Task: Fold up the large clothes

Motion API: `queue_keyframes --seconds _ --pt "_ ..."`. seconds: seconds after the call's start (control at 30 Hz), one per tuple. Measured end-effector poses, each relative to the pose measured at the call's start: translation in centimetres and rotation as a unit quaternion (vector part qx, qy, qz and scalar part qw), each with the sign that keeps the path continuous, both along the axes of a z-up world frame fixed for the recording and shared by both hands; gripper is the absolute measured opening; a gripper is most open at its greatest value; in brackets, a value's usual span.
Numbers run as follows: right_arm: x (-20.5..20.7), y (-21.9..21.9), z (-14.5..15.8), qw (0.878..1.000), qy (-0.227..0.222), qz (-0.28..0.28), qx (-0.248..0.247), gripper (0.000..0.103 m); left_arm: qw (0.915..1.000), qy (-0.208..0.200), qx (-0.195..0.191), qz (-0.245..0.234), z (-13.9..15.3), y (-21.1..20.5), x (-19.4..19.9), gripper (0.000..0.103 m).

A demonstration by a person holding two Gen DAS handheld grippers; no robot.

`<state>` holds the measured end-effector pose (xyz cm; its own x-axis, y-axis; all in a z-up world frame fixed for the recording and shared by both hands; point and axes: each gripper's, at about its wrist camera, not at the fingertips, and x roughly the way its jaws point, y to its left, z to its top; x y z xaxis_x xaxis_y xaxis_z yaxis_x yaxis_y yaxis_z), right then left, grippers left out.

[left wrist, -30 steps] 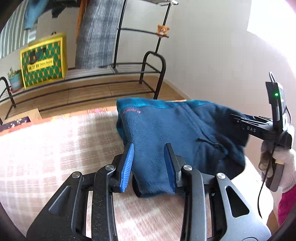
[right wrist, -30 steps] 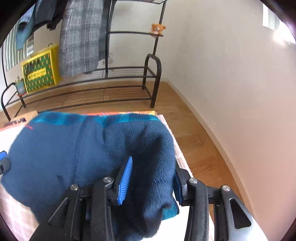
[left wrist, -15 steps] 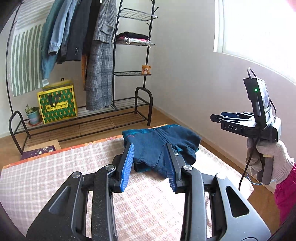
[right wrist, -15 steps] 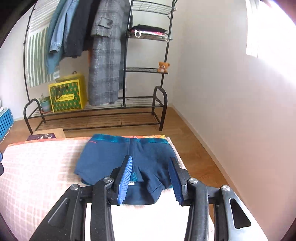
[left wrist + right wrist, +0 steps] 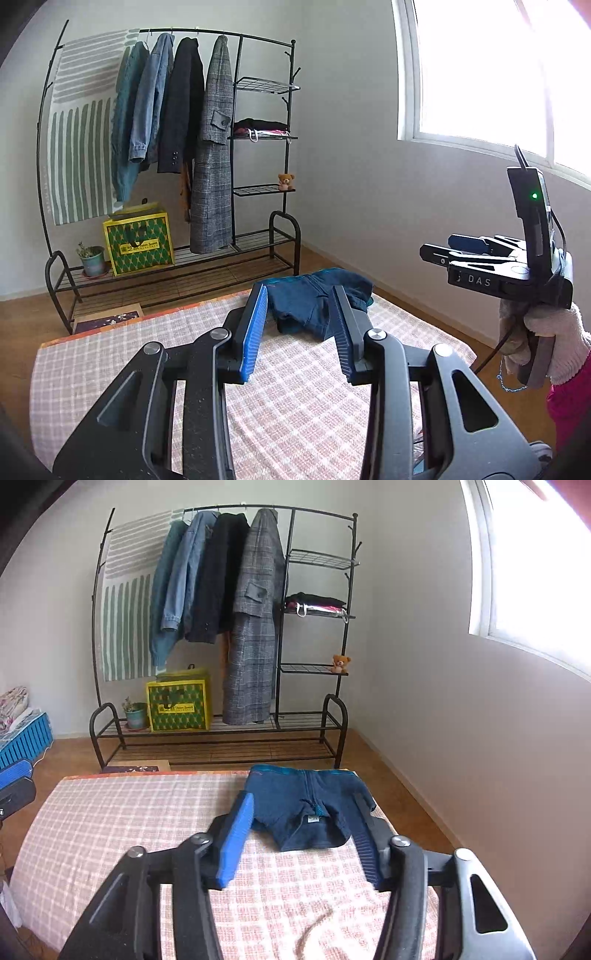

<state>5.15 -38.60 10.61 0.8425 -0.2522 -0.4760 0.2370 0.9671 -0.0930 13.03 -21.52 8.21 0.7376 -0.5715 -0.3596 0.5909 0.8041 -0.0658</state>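
Observation:
A folded navy fleece garment (image 5: 314, 301) (image 5: 306, 797) with a teal edge lies at the far right corner of the pink plaid cover (image 5: 295, 387) (image 5: 129, 812). My left gripper (image 5: 299, 295) hovers well back from it and above the cover, open, with nothing between its blue pads. My right gripper (image 5: 303, 801) is also raised and drawn back; its jaws are opening and hold nothing. The left wrist view shows the right gripper (image 5: 443, 251) from the side, carried by a gloved hand (image 5: 550, 336). The left gripper's tip (image 5: 14, 779) shows at the right wrist view's left edge.
A black clothes rack (image 5: 229, 738) with hanging coats stands against the far wall, holding a yellow bag (image 5: 179, 701), a plant pot (image 5: 135, 714) and a teddy bear (image 5: 340, 662). A blue crate (image 5: 22, 738) sits at left. A wall and window (image 5: 480, 74) lie to the right.
Both grippers held the fleece a second ago; they have let it go and pulled back and upward. The garment now lies folded on the cover. The right jaws stand wider.

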Motion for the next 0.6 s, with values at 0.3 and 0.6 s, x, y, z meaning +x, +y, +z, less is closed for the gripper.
queue_keyframes --seconds 0.3,0.6 --pt "-3.7 3.7 -0.9 1.000 -0.012 0.001 0.011 0.070 0.9999 0.002 -0.012 0.004 -0.5 3.3 -3.4 0.056" --pt "-4.0 4.2 -3.2 0.999 -0.037 -0.037 0.008 0.085 0.9997 0.001 -0.008 0.024 -3.0 3.0 -3.4 0.082"
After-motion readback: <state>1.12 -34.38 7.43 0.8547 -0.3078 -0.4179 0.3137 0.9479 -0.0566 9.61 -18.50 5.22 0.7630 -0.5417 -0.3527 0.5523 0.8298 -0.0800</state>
